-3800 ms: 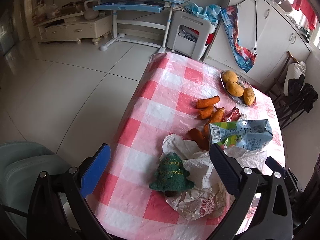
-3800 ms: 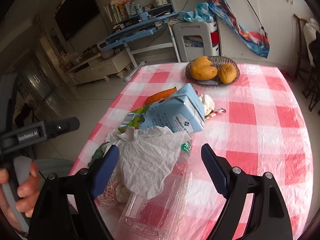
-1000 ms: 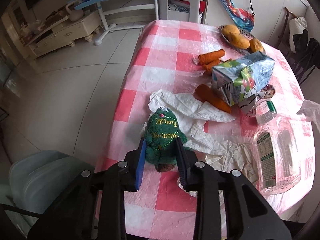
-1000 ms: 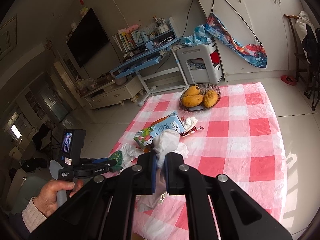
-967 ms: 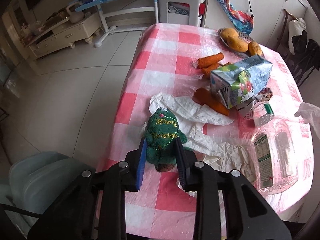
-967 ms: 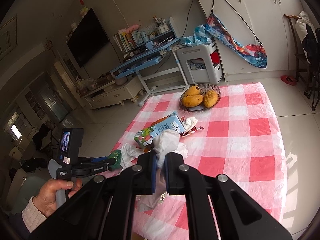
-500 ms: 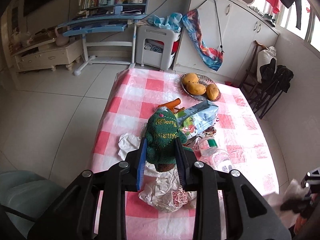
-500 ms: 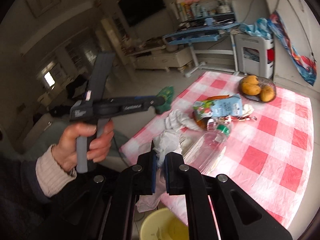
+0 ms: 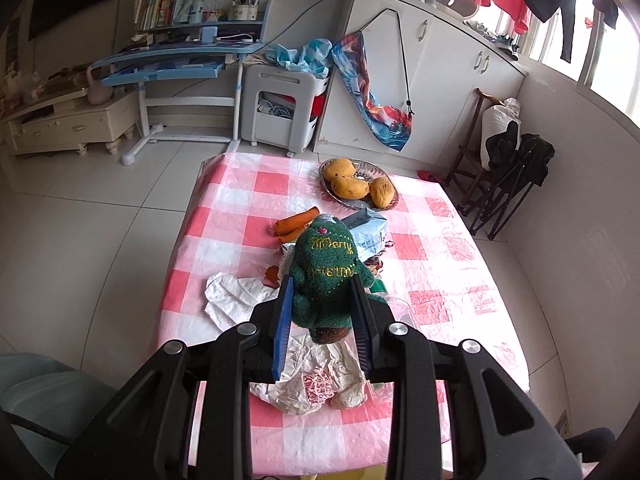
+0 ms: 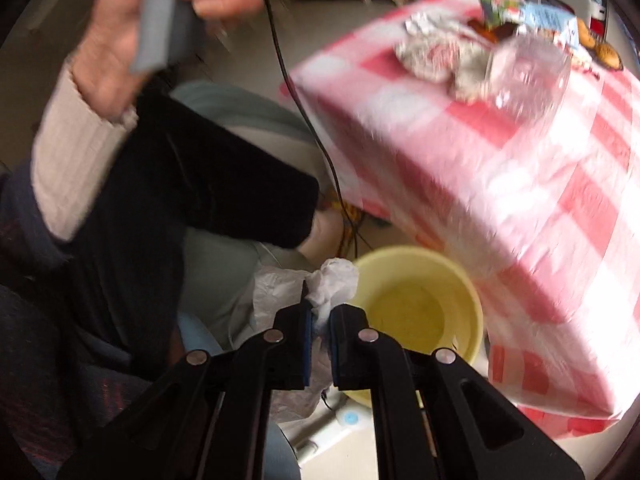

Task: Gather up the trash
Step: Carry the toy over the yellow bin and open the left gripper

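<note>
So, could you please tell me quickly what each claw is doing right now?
Left claw: shut on the green Christmas tree plush.
Right claw: jaws opening, white crumpled tissue between them, beside the yellow bin.

- Left gripper [image 9: 322, 312]: black angular frame carrying silver round screws, with a bright blue pad lining the left finger [image 9: 282, 330].
- Right gripper [image 10: 319, 350]: matching black arms showing silver screws and blue inner pads.
- The person's left hand [image 10: 132, 20] is wearing a ribbed cream cuff [image 10: 68, 148] under a dark sleeve; grey handle [image 10: 160, 20], black cable [image 10: 296, 92] trailing.
</note>
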`<move>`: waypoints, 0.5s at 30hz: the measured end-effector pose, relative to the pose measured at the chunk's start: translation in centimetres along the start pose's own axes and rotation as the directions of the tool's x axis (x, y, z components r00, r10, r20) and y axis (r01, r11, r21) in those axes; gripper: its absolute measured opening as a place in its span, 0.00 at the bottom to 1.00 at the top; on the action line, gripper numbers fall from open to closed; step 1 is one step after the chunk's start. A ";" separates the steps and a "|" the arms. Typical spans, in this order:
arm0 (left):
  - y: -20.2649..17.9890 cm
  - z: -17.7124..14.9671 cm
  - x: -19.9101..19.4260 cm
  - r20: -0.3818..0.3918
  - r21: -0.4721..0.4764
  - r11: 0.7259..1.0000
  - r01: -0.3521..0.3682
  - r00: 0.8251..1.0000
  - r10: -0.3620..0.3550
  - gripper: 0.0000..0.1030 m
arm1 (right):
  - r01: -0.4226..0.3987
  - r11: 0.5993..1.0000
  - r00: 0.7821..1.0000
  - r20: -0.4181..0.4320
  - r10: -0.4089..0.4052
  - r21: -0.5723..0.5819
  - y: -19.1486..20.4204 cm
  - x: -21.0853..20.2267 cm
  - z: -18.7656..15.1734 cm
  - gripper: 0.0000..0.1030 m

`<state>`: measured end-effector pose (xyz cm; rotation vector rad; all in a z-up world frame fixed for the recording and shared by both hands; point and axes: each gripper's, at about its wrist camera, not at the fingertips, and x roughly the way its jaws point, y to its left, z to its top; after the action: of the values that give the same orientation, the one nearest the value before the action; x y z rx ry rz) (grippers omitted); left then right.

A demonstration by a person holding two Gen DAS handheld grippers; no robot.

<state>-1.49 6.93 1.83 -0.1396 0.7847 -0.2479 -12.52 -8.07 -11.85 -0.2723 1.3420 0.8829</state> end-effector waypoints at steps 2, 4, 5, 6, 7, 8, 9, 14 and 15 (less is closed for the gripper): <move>-0.2 -0.1 0.0 -0.002 0.006 1.000 0.003 1.000 -0.003 0.26 | 0.050 0.999 0.998 -0.024 -0.050 0.019 -0.5 0.6 0.1 0.35; -0.2 -0.2 0.2 -0.009 0.005 1.000 0.004 1.000 -0.004 0.26 | 0.061 0.996 0.997 0.038 -0.064 0.059 -1.3 -0.9 0.5 0.51; -0.1 -0.2 0.2 -0.012 0.003 1.000 0.006 1.000 -0.006 0.26 | 0.037 0.996 0.996 0.083 -0.044 0.084 -1.8 -2.0 0.7 0.51; -0.1 -0.2 0.2 -0.012 0.001 1.000 0.010 1.000 -0.010 0.26 | 0.029 0.994 0.990 0.136 -0.044 0.110 -2.3 -3.3 0.7 0.56; -0.2 -0.2 0.1 -0.012 0.002 1.000 0.014 1.000 -0.014 0.26 | 0.034 0.989 0.980 0.191 -0.062 0.142 -3.0 -4.7 0.9 0.63; -0.3 -0.2 0.0 -0.012 0.005 1.000 0.017 1.000 -0.017 0.26 | 0.028 0.984 0.966 0.248 -0.072 0.178 -3.8 -6.1 0.9 0.64; -0.3 -0.2 0.0 -0.013 0.009 1.000 0.022 1.000 -0.021 0.26 | 0.014 0.976 0.950 0.302 -0.081 0.217 -4.8 -7.5 0.7 0.64; -1.3 -1.2 0.8 -0.049 0.039 0.999 0.028 0.998 -0.026 0.26 | -0.070 0.886 0.790 0.568 -0.231 0.458 -10.5 -14.9 1.2 0.73; -1.5 -1.6 1.0 -0.057 0.044 0.999 0.029 0.998 -0.027 0.26 | -0.084 0.857 0.761 0.588 -0.274 0.508 -11.7 -15.9 1.6 0.75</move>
<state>-2.21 5.16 0.40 -0.1017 0.8334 -0.2967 -2.83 -21.07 -0.39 0.3623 0.8401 0.4250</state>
